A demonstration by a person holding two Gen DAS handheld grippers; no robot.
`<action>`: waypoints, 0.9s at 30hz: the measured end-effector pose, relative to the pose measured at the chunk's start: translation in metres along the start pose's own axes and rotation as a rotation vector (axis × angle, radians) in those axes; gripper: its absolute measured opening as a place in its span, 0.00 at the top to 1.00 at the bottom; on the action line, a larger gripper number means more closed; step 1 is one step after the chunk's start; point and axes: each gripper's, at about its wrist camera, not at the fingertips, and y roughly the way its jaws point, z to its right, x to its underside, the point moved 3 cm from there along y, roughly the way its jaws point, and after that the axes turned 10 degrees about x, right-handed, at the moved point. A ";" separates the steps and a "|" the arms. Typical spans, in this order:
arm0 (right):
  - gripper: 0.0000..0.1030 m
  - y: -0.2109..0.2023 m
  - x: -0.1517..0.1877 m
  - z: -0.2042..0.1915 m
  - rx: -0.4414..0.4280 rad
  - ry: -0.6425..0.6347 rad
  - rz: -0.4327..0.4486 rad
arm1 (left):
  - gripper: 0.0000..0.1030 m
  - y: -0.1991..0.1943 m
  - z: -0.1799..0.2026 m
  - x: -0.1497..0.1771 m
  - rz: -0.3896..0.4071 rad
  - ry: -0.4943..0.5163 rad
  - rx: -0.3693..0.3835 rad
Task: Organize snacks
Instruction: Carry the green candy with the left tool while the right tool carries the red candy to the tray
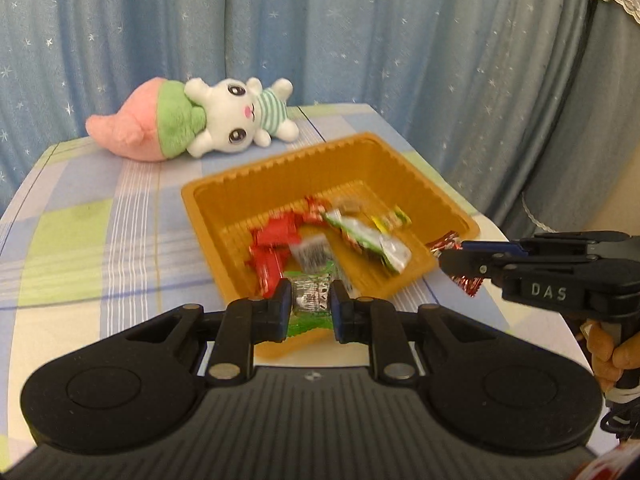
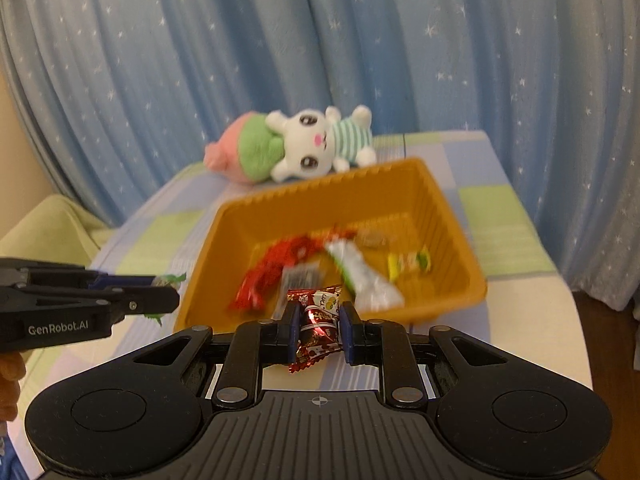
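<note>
Both pairs of fingers are clamped on wrapped sweets. Left gripper [image 1: 311, 304] pinches a green-and-silver candy [image 1: 310, 300] between its blue pads, the wrapper bulging above and below them, held over the near rim of the orange tray [image 1: 280, 168]. Right gripper [image 2: 320, 328] squeezes a red foil candy [image 2: 318, 322] the same way, its crimped ends sticking out past the pads at twelve and six o'clock, near the tray's front edge. In the left wrist view that right gripper [image 1: 450, 258] enters from three o'clock, just beside the tray's corner.

Inside the tray lies a blurred heap of snacks [image 1: 320, 240]: red wrappers at nine o'clock, a green-and-white packet in the middle, a small yellow one at two o'clock. The tray rests on a bench covered by a checked cloth [image 1: 100, 220]. Beyond it, at eleven o'clock, a plush rabbit [image 1: 236, 120] lies on its side against a pink-and-green cushion [image 1: 148, 128], before a blue starred curtain [image 1: 360, 40].
</note>
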 end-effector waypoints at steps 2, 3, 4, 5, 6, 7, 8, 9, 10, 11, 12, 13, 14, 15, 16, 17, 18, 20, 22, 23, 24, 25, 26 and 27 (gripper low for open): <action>0.79 0.007 -0.011 0.005 0.001 0.012 0.007 | 0.82 0.008 -0.003 -0.009 0.000 0.000 -0.010; 0.79 0.011 -0.016 0.008 0.002 0.016 0.008 | 0.82 0.012 -0.005 -0.013 0.000 -0.001 -0.013; 0.79 0.016 -0.021 0.010 0.005 0.019 0.008 | 0.82 0.015 -0.007 -0.017 -0.001 -0.003 -0.015; 0.79 0.021 -0.026 0.013 0.007 0.020 0.006 | 0.82 0.019 -0.009 -0.021 -0.003 -0.005 -0.018; 0.79 0.027 -0.029 0.015 0.010 0.022 0.000 | 0.82 0.024 -0.011 -0.025 -0.003 -0.004 -0.020; 0.79 0.033 -0.032 0.018 0.015 0.023 -0.005 | 0.82 0.028 -0.013 -0.028 -0.005 -0.002 -0.025; 0.79 0.038 -0.035 0.022 0.023 0.023 -0.010 | 0.82 0.032 -0.015 -0.030 -0.010 0.000 -0.031; 0.79 0.044 -0.038 0.024 0.029 0.018 -0.014 | 0.82 0.036 -0.016 -0.032 -0.014 0.003 -0.037; 0.79 0.049 -0.039 0.027 0.036 0.014 -0.018 | 0.82 0.039 -0.018 -0.034 -0.017 0.005 -0.041; 0.79 0.054 -0.041 0.030 0.044 0.009 -0.023 | 0.82 0.043 -0.020 -0.036 -0.022 0.005 -0.047; 0.79 0.059 -0.042 0.033 0.048 0.002 -0.030 | 0.82 0.046 -0.022 -0.037 -0.027 0.005 -0.051; 0.79 0.064 -0.043 0.035 0.052 -0.006 -0.036 | 0.82 0.048 -0.024 -0.039 -0.030 0.005 -0.054; 0.79 0.068 -0.043 0.038 0.060 -0.014 -0.040 | 0.82 0.051 -0.026 -0.040 -0.034 0.004 -0.058; 0.79 0.071 -0.043 0.040 0.069 -0.022 -0.045 | 0.82 0.053 -0.028 -0.040 -0.037 0.003 -0.061; 0.79 0.075 -0.042 0.042 0.075 -0.030 -0.051 | 0.82 0.055 -0.030 -0.041 -0.040 0.001 -0.062; 0.79 0.077 -0.042 0.044 0.080 -0.035 -0.055 | 0.82 0.057 -0.032 -0.041 -0.044 -0.003 -0.062; 0.79 0.079 -0.042 0.046 0.084 -0.042 -0.059 | 0.82 0.059 -0.033 -0.041 -0.048 -0.004 -0.061; 0.79 0.082 -0.041 0.048 0.089 -0.054 -0.062 | 0.82 0.062 -0.034 -0.041 -0.054 -0.004 -0.061; 0.79 0.086 -0.042 0.048 0.095 -0.064 -0.065 | 0.82 0.065 -0.034 -0.040 -0.061 -0.004 -0.061; 0.79 0.087 -0.042 0.049 0.098 -0.068 -0.067 | 0.82 0.067 -0.034 -0.040 -0.064 -0.004 -0.059; 0.79 0.088 -0.041 0.049 0.100 -0.070 -0.069 | 0.82 0.068 -0.033 -0.040 -0.066 -0.005 -0.058; 0.79 0.089 -0.041 0.049 0.103 -0.072 -0.072 | 0.82 0.069 -0.032 -0.039 -0.068 -0.006 -0.056; 0.79 0.090 -0.041 0.049 0.106 -0.075 -0.071 | 0.82 0.071 -0.032 -0.040 -0.071 -0.005 -0.054; 0.79 0.090 -0.041 0.049 0.110 -0.078 -0.068 | 0.82 0.072 -0.032 -0.039 -0.073 -0.003 -0.053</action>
